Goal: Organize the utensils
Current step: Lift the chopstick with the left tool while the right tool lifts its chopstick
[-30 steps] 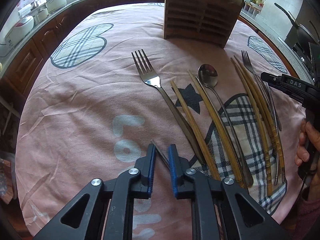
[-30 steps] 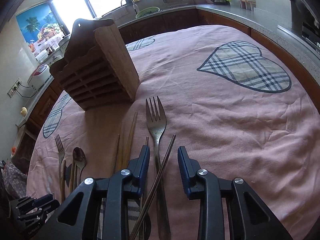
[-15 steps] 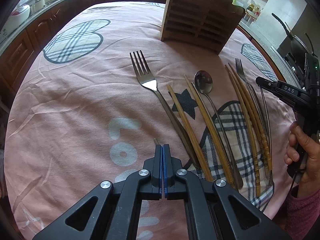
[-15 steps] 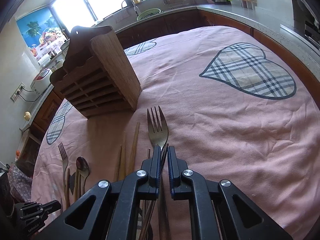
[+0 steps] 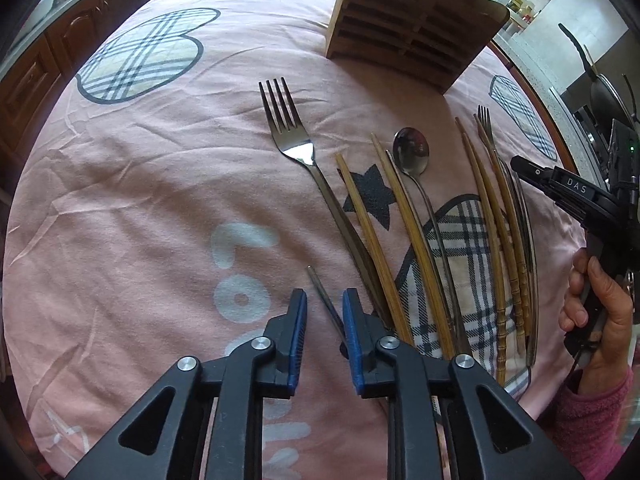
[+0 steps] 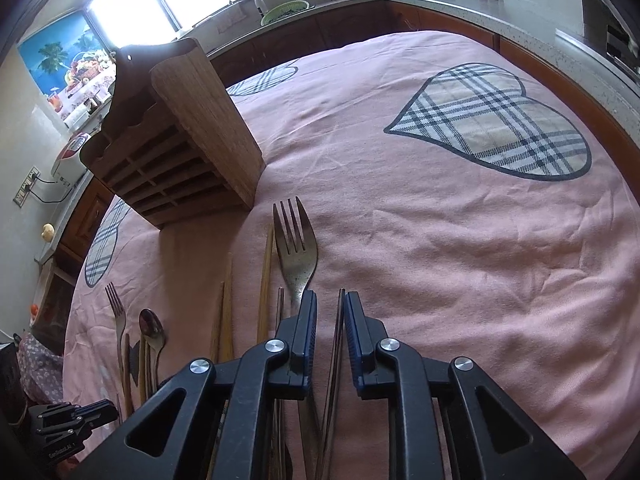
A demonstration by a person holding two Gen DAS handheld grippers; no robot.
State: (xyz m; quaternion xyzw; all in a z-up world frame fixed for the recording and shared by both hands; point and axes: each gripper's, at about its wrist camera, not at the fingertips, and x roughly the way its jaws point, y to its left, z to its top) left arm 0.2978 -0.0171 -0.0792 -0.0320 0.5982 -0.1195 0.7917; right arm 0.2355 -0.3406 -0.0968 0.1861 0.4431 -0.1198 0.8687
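Left gripper [image 5: 325, 304] parted around metal chopstick [image 5: 325, 300].

Rack [image 5: 404, 28] sits at the far end of the tablecloth [image 5: 140, 200]. In front of it: fork [image 5: 298, 148] on the left, then chopsticks [image 5: 416, 236], spoon [image 5: 412, 152], more chopsticks [image 5: 494, 224] (another fork [image 5: 485, 122] tucked alongside) on the right.

Pink tablecloth [image 5: 140, 200] patterned with plaid hearts, a navy star; silver fork [image 5: 286, 128]; tan bamboo chopsticks [image 5: 416, 232]; brown wooden rack [image 6: 192, 128].
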